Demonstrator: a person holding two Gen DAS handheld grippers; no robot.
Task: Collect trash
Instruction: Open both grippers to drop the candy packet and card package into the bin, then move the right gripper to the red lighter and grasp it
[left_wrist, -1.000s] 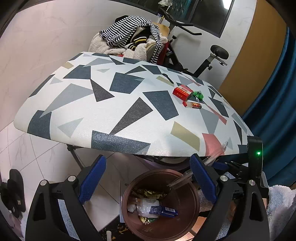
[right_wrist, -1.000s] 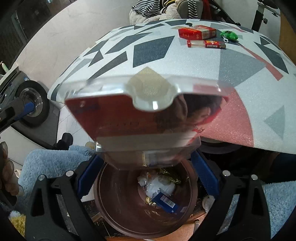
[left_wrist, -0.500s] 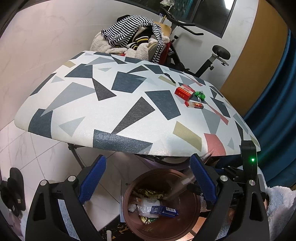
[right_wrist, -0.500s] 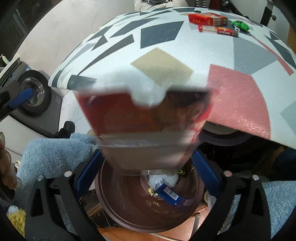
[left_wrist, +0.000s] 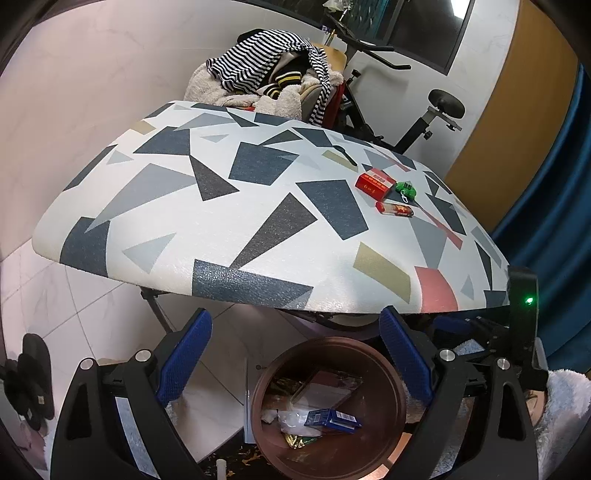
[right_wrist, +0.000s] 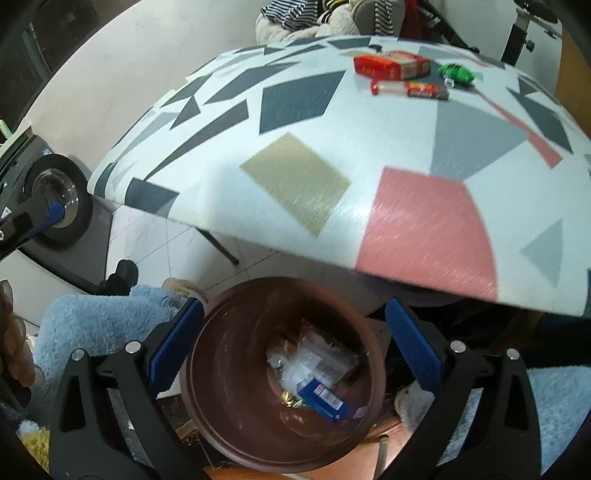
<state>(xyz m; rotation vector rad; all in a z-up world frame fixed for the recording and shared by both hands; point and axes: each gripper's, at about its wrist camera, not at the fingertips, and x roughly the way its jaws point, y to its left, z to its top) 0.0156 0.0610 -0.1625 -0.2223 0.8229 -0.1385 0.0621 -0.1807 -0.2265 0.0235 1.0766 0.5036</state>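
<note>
Two hand-held grippers, left (left_wrist: 293, 356) and right (right_wrist: 293, 345), spread wide, empty, above brown bin (right_wrist: 207, 373). Remaining trash, red box (right_wrist: 391, 66) and wrapper (right_wrist: 410, 89), far across surface (right_wrist: 332, 147), long axes crosswise; right nearer.

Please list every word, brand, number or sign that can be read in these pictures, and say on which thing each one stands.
No text can be read here.
Red box: a row of gold marks, too small to read.
Red wrapper: its print is blurred.
Blue packet in the bin: its label is too small to read.
Green toy: no print visible.
</note>
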